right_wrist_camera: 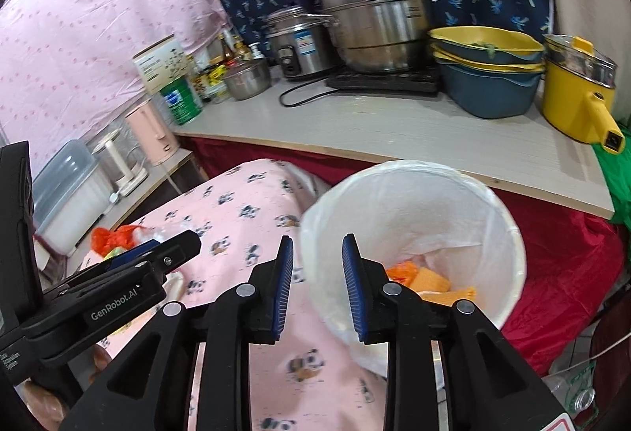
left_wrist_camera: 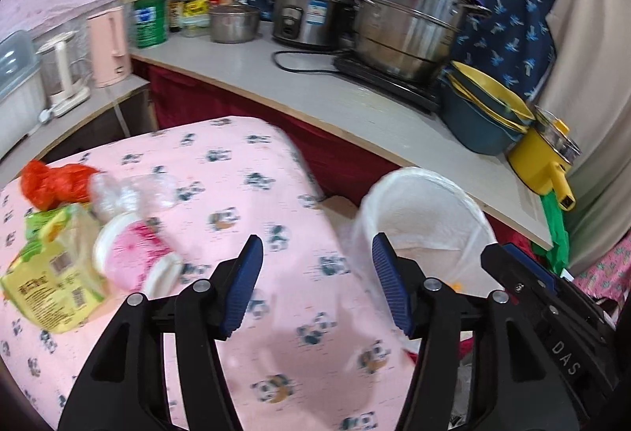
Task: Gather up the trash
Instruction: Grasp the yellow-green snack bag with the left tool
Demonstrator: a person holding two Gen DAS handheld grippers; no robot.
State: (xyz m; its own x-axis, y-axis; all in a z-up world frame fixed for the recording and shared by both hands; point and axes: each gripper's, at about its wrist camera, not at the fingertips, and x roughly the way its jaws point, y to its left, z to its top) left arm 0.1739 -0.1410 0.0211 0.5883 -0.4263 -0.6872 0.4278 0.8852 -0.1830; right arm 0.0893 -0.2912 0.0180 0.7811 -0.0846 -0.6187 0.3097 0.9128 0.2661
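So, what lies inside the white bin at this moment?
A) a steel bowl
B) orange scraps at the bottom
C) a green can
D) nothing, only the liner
B: the right wrist view shows orange scraps lying at the bottom of the lined white bin; the green can and the steel bowl stand on the counter behind it.

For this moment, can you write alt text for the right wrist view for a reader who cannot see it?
The right tool is open and empty above the near rim of a white-lined trash bin holding orange scraps, beside a pink panda-print cloth. The left tool reaches in from the left towards an orange bag. Behind, a counter holds pots.
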